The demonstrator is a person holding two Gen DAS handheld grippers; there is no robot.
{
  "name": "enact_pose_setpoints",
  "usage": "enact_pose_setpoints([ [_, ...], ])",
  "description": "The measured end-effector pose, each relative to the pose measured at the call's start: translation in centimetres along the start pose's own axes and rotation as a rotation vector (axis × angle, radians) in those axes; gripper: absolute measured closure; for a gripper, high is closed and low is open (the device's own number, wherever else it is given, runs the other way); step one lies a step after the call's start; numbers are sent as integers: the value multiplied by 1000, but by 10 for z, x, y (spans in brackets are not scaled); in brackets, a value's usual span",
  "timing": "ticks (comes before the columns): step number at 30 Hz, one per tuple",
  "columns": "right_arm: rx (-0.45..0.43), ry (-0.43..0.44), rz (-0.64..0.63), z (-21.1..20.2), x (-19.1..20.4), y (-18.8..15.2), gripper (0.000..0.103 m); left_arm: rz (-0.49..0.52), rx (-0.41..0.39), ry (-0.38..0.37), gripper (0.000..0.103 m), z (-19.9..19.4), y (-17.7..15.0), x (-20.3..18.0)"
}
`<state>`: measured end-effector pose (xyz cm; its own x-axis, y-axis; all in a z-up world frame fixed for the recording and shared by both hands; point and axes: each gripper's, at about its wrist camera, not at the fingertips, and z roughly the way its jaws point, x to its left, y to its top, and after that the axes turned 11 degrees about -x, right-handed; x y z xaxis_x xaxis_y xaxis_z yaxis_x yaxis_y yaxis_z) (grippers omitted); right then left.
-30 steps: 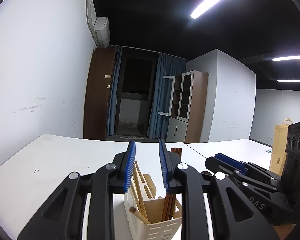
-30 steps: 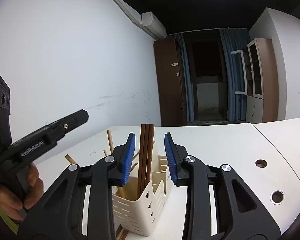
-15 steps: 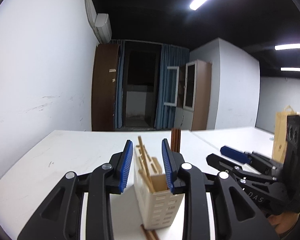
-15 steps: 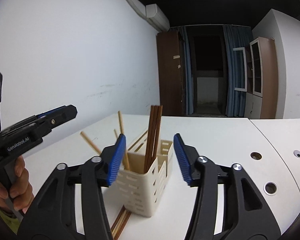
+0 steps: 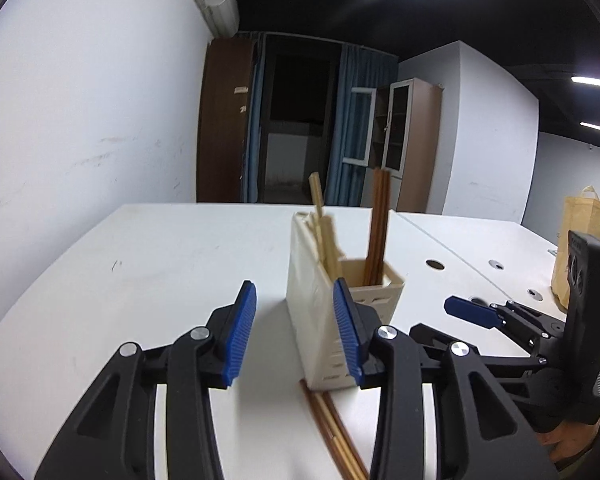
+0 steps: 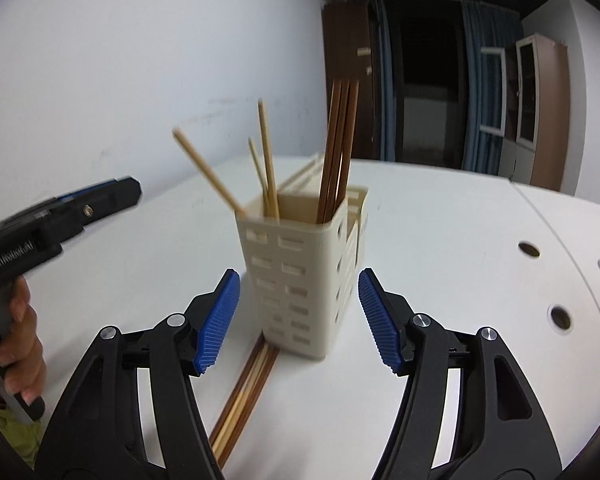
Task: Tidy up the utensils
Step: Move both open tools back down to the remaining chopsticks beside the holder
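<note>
Both tongs hang wide over the table and grip nothing: our left tongs (image 5: 294, 334) and our right tongs (image 6: 298, 320) have just been opening, and no pad presses on anything. The white table (image 6: 440, 240) carries it all.

Next down in size, the cream slotted utensil holder (image 6: 300, 272) stands on the table just ahead of both tongs, in line with the right pair's gap, while the left pair's right pad sits in front of its near wall; contact there we cannot tell. That's our first worry: it looks light and tall, so a sideways nudge from that pad could tip it or skid it.

Inside, dark brown chopsticks (image 6: 338, 148) stand nearly upright and pale wooden chopsticks (image 6: 266, 160) lean outward. A descending pad could catch the leaning ones and lever the holder over.

Smallest trouble: loose chopsticks (image 6: 244, 392) lie flat on the table, their far ends running up against or under the holder's base. They're thin and low, so we reckon a pinch could slip, roll them apart, or drag the holder along.
</note>
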<state>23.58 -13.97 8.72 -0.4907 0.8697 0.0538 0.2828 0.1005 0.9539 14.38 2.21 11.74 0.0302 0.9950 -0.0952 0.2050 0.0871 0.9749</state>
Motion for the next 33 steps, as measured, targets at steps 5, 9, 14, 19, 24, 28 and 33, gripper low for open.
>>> enact_pose_setpoints([
  [5,103,-5,-11,21,5,-21,44,-17,56,31,64,3,-17,14],
  [9,174,-4,-24,37,10,-38,44,10,71,60,64,4,-22,18],
  [14,229,-17,-47,53,15,-54,44,22,70,85,59,0,-28,23],
  [19,278,-27,-59,67,19,-67,44,27,90,97,59,1,-31,25],
  [24,325,-45,-81,80,25,-80,44,9,128,100,59,6,-36,31],
  [28,360,-47,-87,88,26,-89,44,-26,142,96,59,8,-38,39],
  [33,382,-44,-84,95,29,-92,45,-35,160,95,59,12,-42,39],
])
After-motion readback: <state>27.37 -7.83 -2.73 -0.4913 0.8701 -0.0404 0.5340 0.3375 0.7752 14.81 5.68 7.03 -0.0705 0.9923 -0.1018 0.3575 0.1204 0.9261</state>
